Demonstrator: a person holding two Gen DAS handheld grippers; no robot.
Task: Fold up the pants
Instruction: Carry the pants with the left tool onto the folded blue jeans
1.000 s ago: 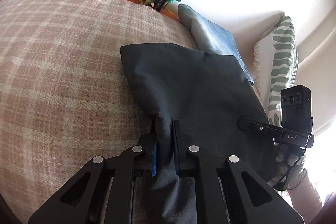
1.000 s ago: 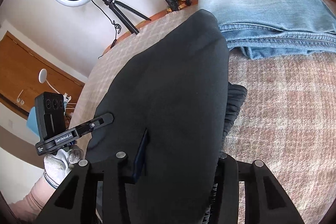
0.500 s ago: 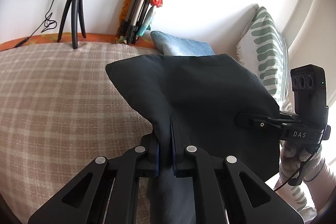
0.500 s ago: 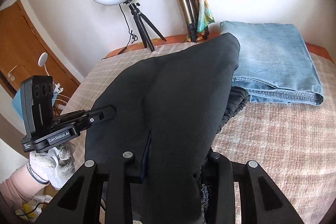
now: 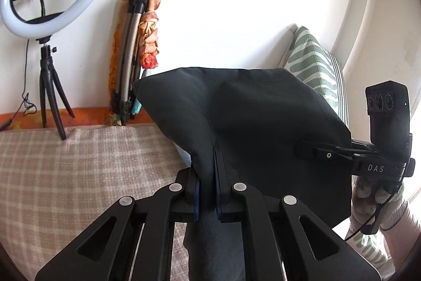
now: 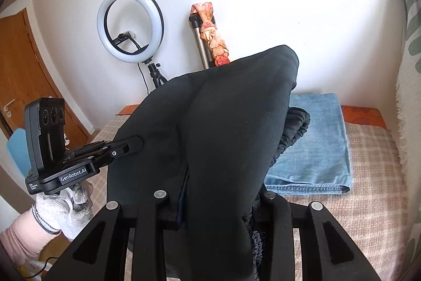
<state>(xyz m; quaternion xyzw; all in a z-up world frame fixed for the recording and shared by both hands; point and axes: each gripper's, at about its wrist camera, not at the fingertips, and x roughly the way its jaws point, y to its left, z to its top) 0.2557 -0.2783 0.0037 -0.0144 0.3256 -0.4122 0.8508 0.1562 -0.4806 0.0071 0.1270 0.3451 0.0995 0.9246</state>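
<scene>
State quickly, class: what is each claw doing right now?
Left claw: closed, gripping the black pants.
Right claw: closed on the same black pants, held up above the checked bedcover.

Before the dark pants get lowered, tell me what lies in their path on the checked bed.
The dark grey pants hang over the folded blue jeans on the checked bedcover; left of the jeans, nothing visible blocks.
</scene>
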